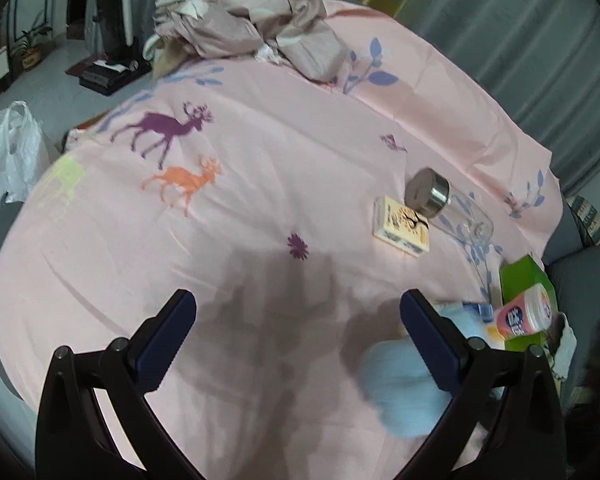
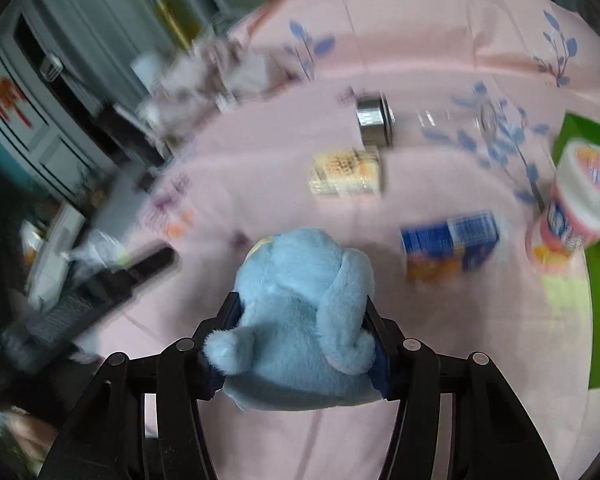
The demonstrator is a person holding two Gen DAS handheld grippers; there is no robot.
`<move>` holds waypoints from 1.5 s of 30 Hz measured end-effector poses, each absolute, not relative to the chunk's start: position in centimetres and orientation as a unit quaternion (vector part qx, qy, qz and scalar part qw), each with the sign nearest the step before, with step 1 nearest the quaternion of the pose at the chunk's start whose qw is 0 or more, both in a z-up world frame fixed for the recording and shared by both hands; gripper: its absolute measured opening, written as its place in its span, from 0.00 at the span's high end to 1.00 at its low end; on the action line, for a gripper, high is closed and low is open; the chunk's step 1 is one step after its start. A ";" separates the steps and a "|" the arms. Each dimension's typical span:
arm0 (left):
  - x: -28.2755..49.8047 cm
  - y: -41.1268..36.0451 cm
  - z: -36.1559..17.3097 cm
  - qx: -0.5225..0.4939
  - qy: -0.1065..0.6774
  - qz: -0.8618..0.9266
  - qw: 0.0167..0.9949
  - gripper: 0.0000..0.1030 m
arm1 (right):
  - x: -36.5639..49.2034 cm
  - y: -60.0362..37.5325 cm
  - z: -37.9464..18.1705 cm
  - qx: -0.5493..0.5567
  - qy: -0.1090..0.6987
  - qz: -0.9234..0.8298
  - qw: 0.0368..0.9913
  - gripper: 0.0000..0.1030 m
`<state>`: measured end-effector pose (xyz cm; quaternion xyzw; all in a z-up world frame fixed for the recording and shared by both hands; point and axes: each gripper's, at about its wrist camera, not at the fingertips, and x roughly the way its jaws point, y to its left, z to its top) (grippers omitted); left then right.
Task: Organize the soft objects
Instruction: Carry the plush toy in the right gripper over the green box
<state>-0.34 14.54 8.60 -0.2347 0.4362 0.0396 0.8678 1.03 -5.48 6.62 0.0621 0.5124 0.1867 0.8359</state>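
**Blue plush toy held above the pink sheet**

The right gripper (image 2: 300, 336) is clamped on a light-blue plush toy (image 2: 300, 304), its fingers pressing both sides, over the pink deer-print sheet (image 1: 260, 168). The left gripper (image 1: 298, 312) hangs spread wide with nothing between its fingers. Beyond lie a small cream box (image 1: 401, 222) touching a steel-capped glass bottle (image 1: 440, 200), and crumpled mauve cloth (image 1: 252, 28) sits at the far edge.

So the table's got this pink cloth (image 1: 260, 184) over it, printed with deer and blue leaves. Lying right on it: a crumpled heap of pale mauve fabric (image 1: 252, 24) at the far end, a small cream box (image 1: 401, 227) with a glass bottle (image 1: 452, 204) on its side touching it, steel cap toward the box. Near the right edge sit a blue carton (image 2: 450, 244) and a green box (image 2: 598, 264) with a pink-and-white tub (image 2: 576, 196) lying against it.
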 end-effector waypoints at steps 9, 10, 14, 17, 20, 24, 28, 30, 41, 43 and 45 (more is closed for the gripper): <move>-0.8 13.7 7.5 -0.275 0.474 -0.026 0.836 0.04 | 1.7 -9.5 7.4 0.132 0.520 0.195 0.821 0.18; -0.8 13.5 7.5 -0.283 0.477 -0.041 0.831 0.04 | 1.7 -10.1 7.6 0.140 0.517 0.192 0.822 0.18; -0.6 12.1 6.6 -0.321 0.507 -0.133 0.789 0.11 | 1.6 -11.5 8.3 0.177 0.516 0.210 0.811 0.18; -0.3 10.5 5.7 -0.337 0.531 -0.185 0.755 0.18 | 1.5 -11.7 8.5 0.199 0.512 0.235 0.802 0.18; -0.2 8.8 5.3 -0.319 0.545 -0.198 0.750 0.24 | 1.6 -11.2 8.0 0.201 0.515 0.249 0.795 0.18; 0.0 6.9 4.6 -0.297 0.552 -0.192 0.755 0.32 | 2.2 -9.8 6.7 0.191 0.528 0.263 0.784 0.19; -0.1 5.7 4.2 -0.267 0.546 -0.196 0.769 0.32 | 2.9 -9.0 4.8 0.179 0.561 0.259 0.766 0.41; -0.2 5.3 4.4 -0.253 0.540 -0.195 0.778 0.37 | 3.3 -9.1 3.8 0.195 0.569 0.272 0.751 0.44; -2.5 3.3 10.2 -0.184 0.415 -0.199 0.869 0.44 | 1.2 -11.0 9.7 0.194 0.462 0.334 0.798 0.48; -3.2 2.4 12.3 -0.169 0.376 -0.201 0.889 0.44 | 0.3 -11.8 12.2 0.188 0.417 0.342 0.821 0.48; -3.7 1.3 13.9 -0.148 0.344 -0.207 0.904 0.44 | -0.4 -13.0 13.9 0.193 0.385 0.343 0.835 0.48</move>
